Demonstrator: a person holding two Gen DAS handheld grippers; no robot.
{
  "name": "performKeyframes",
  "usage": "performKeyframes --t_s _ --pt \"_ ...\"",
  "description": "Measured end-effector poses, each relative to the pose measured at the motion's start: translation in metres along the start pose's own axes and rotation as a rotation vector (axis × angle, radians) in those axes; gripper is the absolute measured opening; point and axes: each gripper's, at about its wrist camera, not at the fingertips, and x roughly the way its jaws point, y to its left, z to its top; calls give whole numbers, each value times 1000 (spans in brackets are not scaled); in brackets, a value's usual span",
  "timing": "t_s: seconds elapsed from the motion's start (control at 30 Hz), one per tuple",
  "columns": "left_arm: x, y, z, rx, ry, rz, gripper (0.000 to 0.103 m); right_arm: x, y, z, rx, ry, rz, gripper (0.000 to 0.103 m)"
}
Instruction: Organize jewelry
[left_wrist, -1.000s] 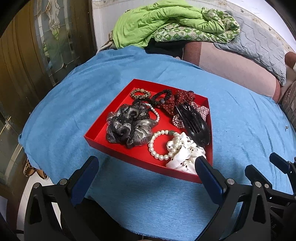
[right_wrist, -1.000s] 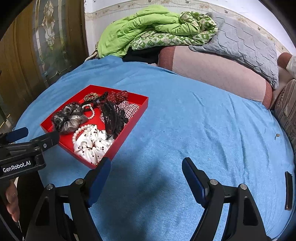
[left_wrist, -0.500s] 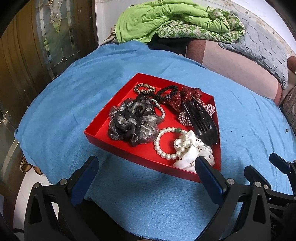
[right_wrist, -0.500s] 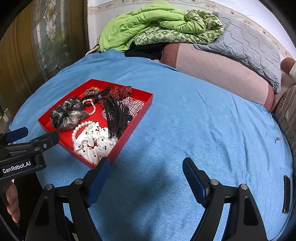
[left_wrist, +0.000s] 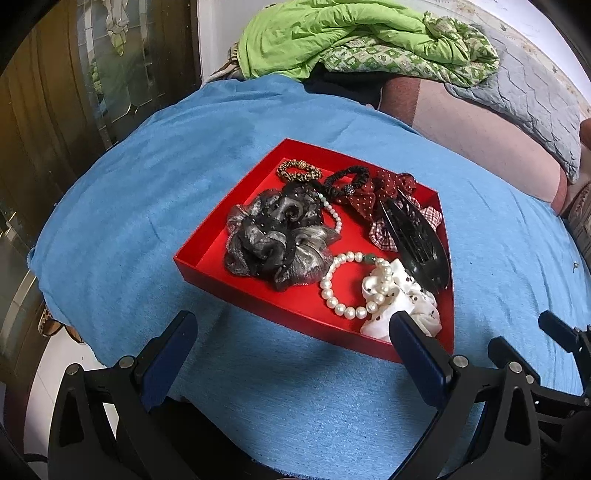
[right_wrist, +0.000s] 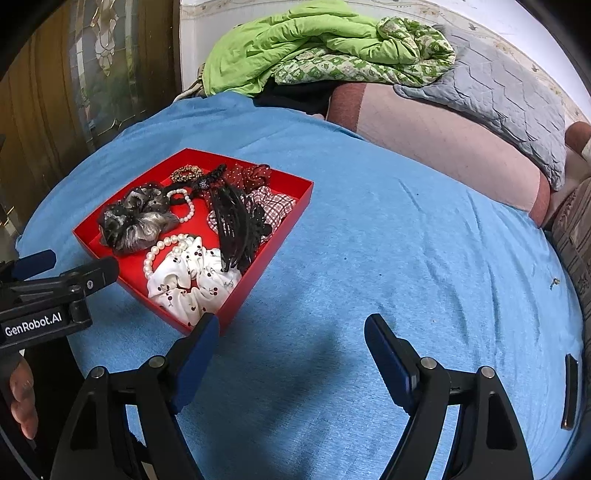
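A red tray (left_wrist: 207, 258) (right_wrist: 291, 218) lies on the blue cloth and holds hair pieces and jewelry: a grey-black scrunchie (left_wrist: 273, 240), a pearl bracelet (left_wrist: 341, 295), a white cherry-print scrunchie (right_wrist: 192, 284), a black claw clip (left_wrist: 413, 240) (right_wrist: 236, 229), a red dotted bow (left_wrist: 369, 195) and a gold beaded band (left_wrist: 297, 170). My left gripper (left_wrist: 290, 325) hovers open just short of the tray's near edge, nothing between its fingers. Over bare cloth to the right of the tray, my right gripper (right_wrist: 291, 328) also stands open and empty.
Piled at the back are a green quilt (left_wrist: 351, 37), a grey quilted pillow (right_wrist: 498, 110) and a pink bolster (right_wrist: 443, 144). A glass-panelled wooden door (left_wrist: 92, 74) stands at the left. A dark flat object (right_wrist: 569, 391) lies near the cloth's right edge. A hand (right_wrist: 22, 398) holds the left gripper.
Both views have shifted slightly, so the tray sits a little further right and closer in each. Both grippers stay open and empty.
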Motion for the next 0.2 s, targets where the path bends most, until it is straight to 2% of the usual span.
performKeyframes --t_s 0.2 --pt "0 -10 3 22 7 1 103 0 -13 -3 33 4 16 85"
